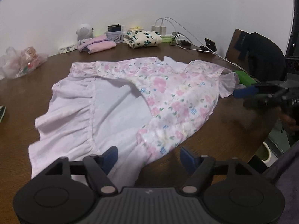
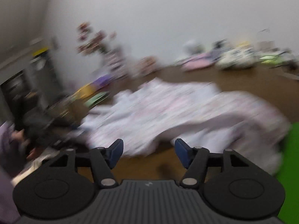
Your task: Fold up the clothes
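Your left tool (image 1: 148,157) hangs over the near edge of the dress (image 1: 119,100), its blue pads spread wide with nothing pinched; the left pad sits above the pale hem, the right pad above bare table (image 1: 214,127) just beside the folded floral edge. Your right tool (image 2: 148,152) also stands spread and empty, its pads over bare wood with the dress's edge just ahead of them; that view is badly blurred. From the left wrist you see the right tool close to the short ruffled sleeve at the dress's far right. The dress lies in the middle of the brown table, partly folded: the pink-and-blue flowered side is turned over the plain lilac lining, and a gathered ruffle runs along the left.
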A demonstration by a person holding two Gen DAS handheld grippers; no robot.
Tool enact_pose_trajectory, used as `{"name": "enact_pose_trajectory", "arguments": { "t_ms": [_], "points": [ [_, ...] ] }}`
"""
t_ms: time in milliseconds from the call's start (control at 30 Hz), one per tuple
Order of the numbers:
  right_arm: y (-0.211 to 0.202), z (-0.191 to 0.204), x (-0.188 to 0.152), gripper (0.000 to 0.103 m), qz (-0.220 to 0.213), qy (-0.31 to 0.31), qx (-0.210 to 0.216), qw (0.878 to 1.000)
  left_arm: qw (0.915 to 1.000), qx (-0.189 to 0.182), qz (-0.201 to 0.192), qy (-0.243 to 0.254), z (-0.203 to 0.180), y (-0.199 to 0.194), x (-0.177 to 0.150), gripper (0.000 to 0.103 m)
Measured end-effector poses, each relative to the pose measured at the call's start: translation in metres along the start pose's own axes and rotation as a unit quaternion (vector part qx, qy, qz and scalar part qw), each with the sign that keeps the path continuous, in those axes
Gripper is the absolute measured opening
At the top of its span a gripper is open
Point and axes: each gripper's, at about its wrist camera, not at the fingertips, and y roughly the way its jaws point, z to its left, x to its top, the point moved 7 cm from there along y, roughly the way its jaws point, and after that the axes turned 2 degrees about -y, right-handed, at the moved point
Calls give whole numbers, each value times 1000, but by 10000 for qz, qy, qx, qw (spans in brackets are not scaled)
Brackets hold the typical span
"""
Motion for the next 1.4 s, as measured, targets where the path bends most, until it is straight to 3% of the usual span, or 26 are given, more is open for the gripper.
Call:
{"name": "enact_pose_trajectory", "arguments": {
  "t_ms": [133, 200, 233, 267, 300, 333, 367, 433, 467, 500, 600, 633, 667, 733, 833, 900, 933, 967, 1000, 1100, 1133, 1200, 1233, 1267, 1400],
  "points": [
    [31, 5, 3, 65, 227, 2, -344, 9992, 9997, -12, -238, -61, 10, 0, -6, 71],
    [40, 3, 5, 63, 209, 12, -454, 9988, 9990, -128, -399, -153, 16, 0, -5, 58],
    [44, 3, 6, 60, 200, 18, -509, 9985, 9985, -235, -439, -222, 18, 0, -4, 34],
    [48, 5, 8, 41, 201, 24, -395, 9990, 9978, -361, -461, -299, 20, 0, -4, 7],
    [48, 8, 9, 28, 243, 54, -330, 9991, 9972, -454, -527, -289, 19, -4, -4, 4],
    [47, 10, 10, 11, 294, 90, -294, 9991, 9964, -531, -611, -241, 17, -9, -4, 5],
    [46, 12, 10, 8, 346, 127, -258, 9990, 9956, -573, -732, -147, 13, -17, -5, 5],
    [35, 16, 14, 8, 334, 121, -188, 9992, 9952, -578, -791, 84, 2, -34, -14, 6],
    [22, 19, 16, 8, 213, 9, -131, 9997, 9949, -576, -802, 200, -4, -42, -19, 14],
    [10, 21, 16, 9, 138, -162, -60, 9998, 9947, -636, -748, 310, -10, -49, -25, 16],
    [-6, 21, 2, 18, 528, -378, -159, 9978, 9907, -1048, -777, 393, -22, -66, -34, 19],
    [-8, 19, -2, 22, 650, -382, -278, 9968, 9895, -1089, -913, 265, -19, -70, -29, 28],
    [-13, 19, -1, 25, 643, -378, -339, 9966, 9884, -1072, -1073, 98, -14, -73, -22, 47],
    [-24, 20, 2, 31, 560, -363, -427, 9969, 9874, -894, -1286, -217, -3, -74, -6, 69],
    [-39, 22, 24, 42, 72, -383, -635, 9972, 9917, -402, -1069, -591, 12, -49, 14, 66],
    [-28, 26, 43, 46, -108, -436, -849, 9954, 9903, -391, -930, -959, 17, -30, 21, 63],
    [-14, 30, 52, 53, -108, -498, -947, 9942, 9885, -524, -859, -1128, 15, -23, 21, 56],
    [2, 33, 62, 61, -85, -569, -1041, 9929, 9868, -674, -811, -1230, 12, -17, 20, 53],
    [22, 37, 69, 63, 23, -640, -1059, 9923, 9858, -783, -778, -1262, 8, -13, 17, 53],
    [82, 47, 82, 64, 450, -860, -1091, 9893, 9842, -1002, -669, -1296, -4, -1, 7, 49],
    [98, 49, 80, 63, 617, -941, -1146, 9870, 9844, -977, -622, -1322, -3, 3, 4, 41],
    [129, 51, 77, 51, 951, -1103, -1255, 9814, 9847, -893, -531, -1397, -1, 8, 0, 25],
    [145, 53, 75, 32, 1118, -1183, -1308, 9780, 9843, -887, -501, -1438, 2, 9, -1, 20],
    [152, 50, 72, 19, 1209, -1129, -1324, 9773, 9836, -910, -475, -1485, 5, 9, -1, 18],
    [165, 32, 63, 13, 1358, -851, -1472, 9760, 9802, -986, -401, -1668, 15, 16, 4, 15]
  ]
}}
